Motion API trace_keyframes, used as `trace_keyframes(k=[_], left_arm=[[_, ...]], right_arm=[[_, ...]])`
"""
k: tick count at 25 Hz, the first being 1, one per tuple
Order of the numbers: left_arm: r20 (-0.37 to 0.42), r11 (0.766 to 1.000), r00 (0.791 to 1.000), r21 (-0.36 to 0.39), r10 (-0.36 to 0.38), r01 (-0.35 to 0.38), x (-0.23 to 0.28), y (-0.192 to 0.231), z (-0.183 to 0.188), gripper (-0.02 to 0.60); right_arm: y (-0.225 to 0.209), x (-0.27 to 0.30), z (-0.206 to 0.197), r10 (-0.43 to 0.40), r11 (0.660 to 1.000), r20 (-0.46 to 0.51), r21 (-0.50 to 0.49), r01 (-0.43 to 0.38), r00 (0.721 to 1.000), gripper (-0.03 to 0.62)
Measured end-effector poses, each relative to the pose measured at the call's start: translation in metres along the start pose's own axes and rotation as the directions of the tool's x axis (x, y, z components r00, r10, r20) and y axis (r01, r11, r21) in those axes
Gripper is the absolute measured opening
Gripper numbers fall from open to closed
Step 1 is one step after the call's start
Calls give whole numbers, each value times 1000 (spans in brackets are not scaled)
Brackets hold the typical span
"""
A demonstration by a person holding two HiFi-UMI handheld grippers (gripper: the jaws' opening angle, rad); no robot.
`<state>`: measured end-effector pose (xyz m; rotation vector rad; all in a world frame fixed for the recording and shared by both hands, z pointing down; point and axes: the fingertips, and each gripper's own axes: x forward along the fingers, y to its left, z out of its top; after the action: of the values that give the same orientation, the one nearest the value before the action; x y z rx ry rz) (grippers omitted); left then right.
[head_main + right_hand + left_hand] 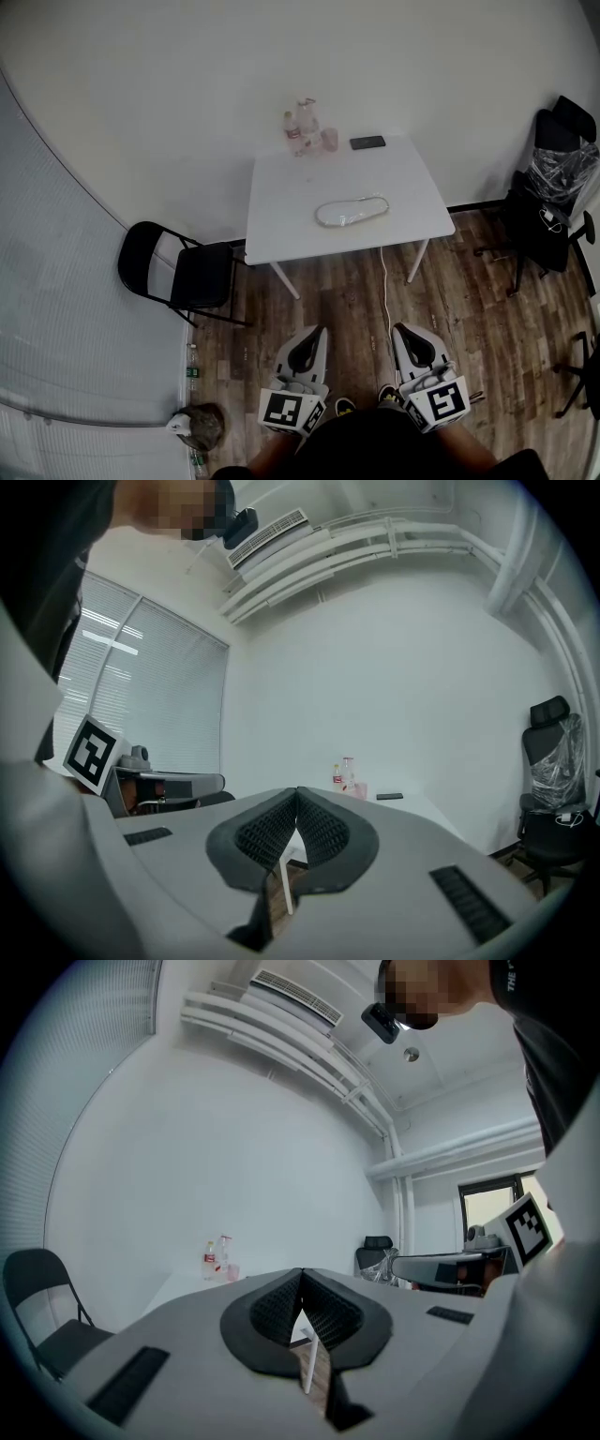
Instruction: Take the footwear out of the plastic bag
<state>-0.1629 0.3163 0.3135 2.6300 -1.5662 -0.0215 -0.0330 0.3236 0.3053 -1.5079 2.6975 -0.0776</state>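
A clear plastic bag (352,211) with pale footwear inside lies flat on the white table (281,225), near its front edge. I stand well back from the table on the wooden floor. My left gripper (310,330) and right gripper (400,330) are held level side by side, pointing toward the table, both shut and empty. In the left gripper view the gripper (301,1275) has its ribbed pads pressed together. The right gripper view shows that gripper (297,793) with its pads meeting the same way. The bag is hidden behind the jaws in both gripper views.
At the table's far edge stand two bottles (300,126), a pink cup (330,139) and a dark phone (367,142). A black folding chair (183,272) stands left of the table, an office chair (553,187) with plastic wrap to the right. A white cable (385,286) runs along the floor.
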Motion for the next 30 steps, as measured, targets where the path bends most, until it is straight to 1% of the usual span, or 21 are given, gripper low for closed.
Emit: trace_keyframes(k=[3,6,8,11,15,18,22,26,30], left_arm=[[7,1000,1000,-6,0,0,-9,11,2,21],[14,1000,1000,-6,-6,6,-19,23,-2,21],[11,1000,1000,-1,-6,6,-24,29,-6,21],[5,1000,1000,-2,-8,8,-34,36,-8,21],[5,1000,1000,-11,-10,10,-45,46,-15,21],[13,1000,1000,-10,-15,15,-45,54,-17,21],[30,1000,999,-1,-23,23,-40,59,-11,21],[37,999,999,12,-32,32,-24,65,-9,21],[29,1000,999,15,-22,22,-3,79,-7,21]], right_arm=[[16,7,-3,25,1000,-8,-6,-25,1000,17],[36,14,-3,50,999,15,-20,-50,999,17],[46,14,-11,51,999,16,-14,-51,999,17],[59,12,-23,50,999,-16,-6,-50,999,17],[73,16,-22,56,998,-7,-10,-56,998,17],[75,22,-19,44,999,-5,-26,-44,999,17],[76,33,-10,48,998,19,-41,-48,999,17],[66,43,-16,35,999,15,-34,-35,999,17],[51,67,-19,38,999,30,-22,-37,999,17]])
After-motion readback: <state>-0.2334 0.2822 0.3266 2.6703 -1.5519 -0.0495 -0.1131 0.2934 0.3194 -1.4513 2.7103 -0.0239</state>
